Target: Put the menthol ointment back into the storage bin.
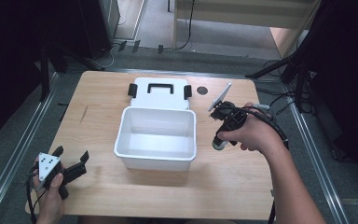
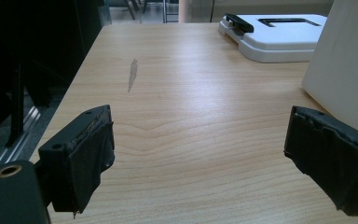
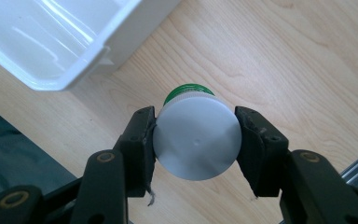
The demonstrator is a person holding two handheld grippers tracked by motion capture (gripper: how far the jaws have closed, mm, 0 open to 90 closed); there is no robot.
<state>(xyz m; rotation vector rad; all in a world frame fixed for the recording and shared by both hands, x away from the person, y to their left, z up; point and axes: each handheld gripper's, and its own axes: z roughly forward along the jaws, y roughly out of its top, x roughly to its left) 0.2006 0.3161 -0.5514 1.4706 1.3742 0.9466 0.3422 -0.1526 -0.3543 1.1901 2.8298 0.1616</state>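
On a wooden tabletop (image 1: 98, 182), an open white storage bin (image 1: 156, 137) waits with its lid (image 1: 161, 92) laid flat behind it, apparently ready for loading. The right gripper (image 3: 196, 140) clamps a green bottle's white cap (image 3: 196, 140) between its fingers (image 3: 142, 140), above bare wood beside the bin. The left gripper (image 2: 198, 154) rests wide open, empty.

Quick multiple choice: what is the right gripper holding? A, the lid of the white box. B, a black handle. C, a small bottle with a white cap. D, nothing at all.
C. In the right gripper view, the right gripper has its jaws pressed against both sides of the white-capped bottle, which has green below the cap, above the table beside the white box.
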